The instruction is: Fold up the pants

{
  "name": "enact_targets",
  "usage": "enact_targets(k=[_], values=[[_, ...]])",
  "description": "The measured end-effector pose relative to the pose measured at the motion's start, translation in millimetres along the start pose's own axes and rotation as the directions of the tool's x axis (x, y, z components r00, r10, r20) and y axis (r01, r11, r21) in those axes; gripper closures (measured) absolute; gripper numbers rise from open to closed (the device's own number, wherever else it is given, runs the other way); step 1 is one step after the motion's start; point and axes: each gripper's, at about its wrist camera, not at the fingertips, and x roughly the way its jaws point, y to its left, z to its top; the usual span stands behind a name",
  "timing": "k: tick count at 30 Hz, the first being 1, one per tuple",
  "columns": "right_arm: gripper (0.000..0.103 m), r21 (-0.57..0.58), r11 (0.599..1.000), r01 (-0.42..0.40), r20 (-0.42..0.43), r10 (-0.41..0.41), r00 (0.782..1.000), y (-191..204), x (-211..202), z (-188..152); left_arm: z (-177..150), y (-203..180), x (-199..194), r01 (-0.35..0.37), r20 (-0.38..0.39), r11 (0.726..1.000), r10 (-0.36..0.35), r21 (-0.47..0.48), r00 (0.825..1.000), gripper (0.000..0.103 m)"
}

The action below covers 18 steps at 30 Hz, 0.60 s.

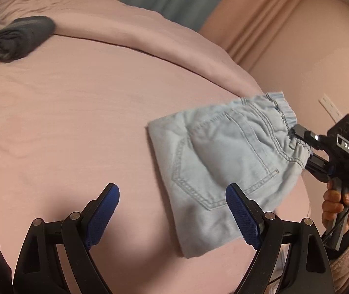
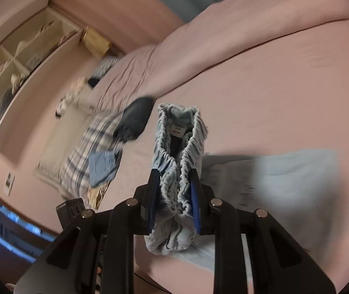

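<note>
The light blue denim pants (image 1: 218, 161) lie folded into a small packet on the pink bed sheet (image 1: 64, 122), back pocket up. My right gripper (image 1: 301, 147) comes in from the right and is shut on their elastic waistband, lifting that end. In the right wrist view the gathered waistband (image 2: 177, 156) is squeezed between the two blue pads of my right gripper (image 2: 174, 178), and the rest of the pants (image 2: 284, 178) trails blurred to the right. My left gripper (image 1: 172, 196) stands open just above the sheet, its right finger (image 1: 243, 215) over the pants' near edge, nothing between the pads.
A dark folded garment (image 1: 17, 39) lies at the far left of the bed. A plaid cloth (image 2: 91, 152) and a small blue folded piece (image 2: 101, 166) lie near it. The rolled pink duvet (image 1: 150, 39) runs along the back. A person's hand (image 1: 338, 203) holds the right gripper's handle. Wall shelves (image 2: 20, 68) stand beyond.
</note>
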Motion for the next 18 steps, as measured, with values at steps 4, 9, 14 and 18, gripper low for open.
enact_targets(k=[4, 9, 14, 18], values=[[0.08, 0.101, 0.993, 0.056, 0.032, -0.059, 0.998, -46.6, -28.2, -8.9, 0.5, -22.5, 19.4, 0.017, -0.037, 0.999, -0.016, 0.043, 0.999, 0.015], [0.08, 0.234, 0.962, 0.139, 0.009, -0.145, 0.989, -102.8, -34.5, -32.1, 12.6, -30.1, 43.1, 0.017, -0.086, 0.997, -0.011, 0.074, 0.996, 0.015], [0.077, 0.297, 0.943, 0.149, -0.002, -0.156, 0.988, -129.1, -25.6, -48.6, 25.6, -22.5, 58.9, -0.003, -0.115, 0.997, 0.013, 0.083, 0.993, 0.015], [0.064, 0.357, 0.921, 0.154, -0.022, -0.156, 0.987, -148.0, -25.5, -54.0, 25.0, -25.9, 59.7, -0.018, -0.118, 0.995, 0.03, 0.099, 0.993, 0.015]])
